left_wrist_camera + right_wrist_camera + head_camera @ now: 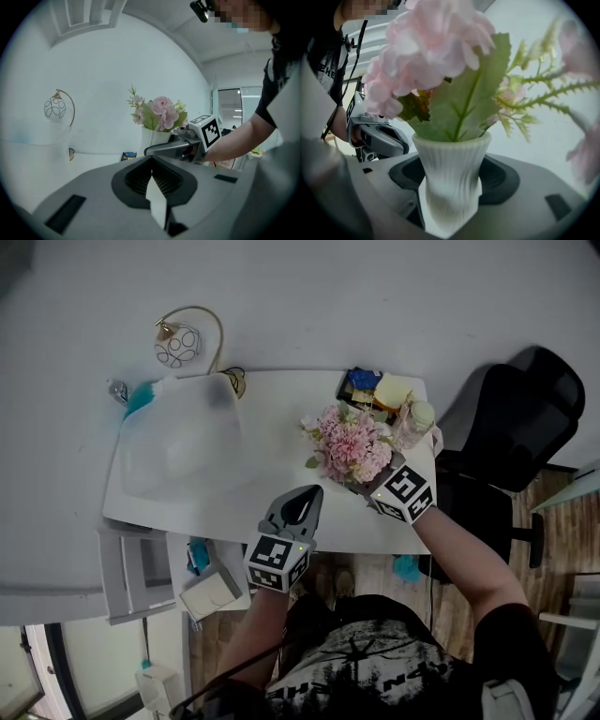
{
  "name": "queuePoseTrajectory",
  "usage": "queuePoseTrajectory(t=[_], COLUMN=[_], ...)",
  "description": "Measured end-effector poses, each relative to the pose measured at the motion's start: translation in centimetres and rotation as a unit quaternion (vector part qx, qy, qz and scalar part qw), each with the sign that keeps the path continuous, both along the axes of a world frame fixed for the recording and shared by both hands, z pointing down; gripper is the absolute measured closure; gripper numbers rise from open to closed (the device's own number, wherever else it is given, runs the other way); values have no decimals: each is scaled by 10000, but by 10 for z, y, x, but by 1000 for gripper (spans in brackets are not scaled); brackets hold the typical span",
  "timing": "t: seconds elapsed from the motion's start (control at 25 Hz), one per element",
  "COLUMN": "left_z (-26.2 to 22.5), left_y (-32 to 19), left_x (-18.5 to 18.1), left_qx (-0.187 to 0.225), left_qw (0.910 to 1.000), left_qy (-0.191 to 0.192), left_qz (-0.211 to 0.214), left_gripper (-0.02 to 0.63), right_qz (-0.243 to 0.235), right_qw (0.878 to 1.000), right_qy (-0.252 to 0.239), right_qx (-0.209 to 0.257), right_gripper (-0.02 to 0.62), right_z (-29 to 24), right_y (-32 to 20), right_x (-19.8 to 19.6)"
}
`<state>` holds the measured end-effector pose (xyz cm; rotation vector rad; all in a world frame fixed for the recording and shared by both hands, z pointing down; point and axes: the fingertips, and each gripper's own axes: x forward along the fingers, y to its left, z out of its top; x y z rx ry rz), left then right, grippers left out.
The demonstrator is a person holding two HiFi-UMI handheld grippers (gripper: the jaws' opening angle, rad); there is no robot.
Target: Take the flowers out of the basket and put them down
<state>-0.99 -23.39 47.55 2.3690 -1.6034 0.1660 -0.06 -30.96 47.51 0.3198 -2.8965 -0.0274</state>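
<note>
Right gripper (451, 206) is clamped on the white vase (452, 164), flowers (352, 448) sitting right of centre over the table (272, 399). Keep it upright and lower slowly, your left gripper (302, 501) is closed and empty nearby

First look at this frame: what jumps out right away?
A bunch of pink flowers in a white ribbed vase dominates, clamped in the right tool over the right part of the white table. To its left, the left tool is shut and empty near the table's front edge. A big pale translucent tub sits on the table's left side.
</note>
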Motion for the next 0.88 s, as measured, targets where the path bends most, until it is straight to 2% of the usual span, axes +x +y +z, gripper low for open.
queuePoseTrajectory(t=[0.4,0.72,0.88], left_z=[37,53,58], left_y=[-1,-2,-2], left_x=[19,24,26], left_qx=[-373,-513,-574], left_qw=[9993,9986,9983], left_qy=[26,105,74], left_qz=[36,22,69], left_gripper=[592,592,592], right_qz=[372,581,663], right_qw=[9992,9972,9963], right_qy=[-152,-407,-527], right_qx=[-93,-233,-152], right_gripper=[261,261,261], right_z=[42,57,55], right_y=[-7,-15,-17], right_x=[23,30,28])
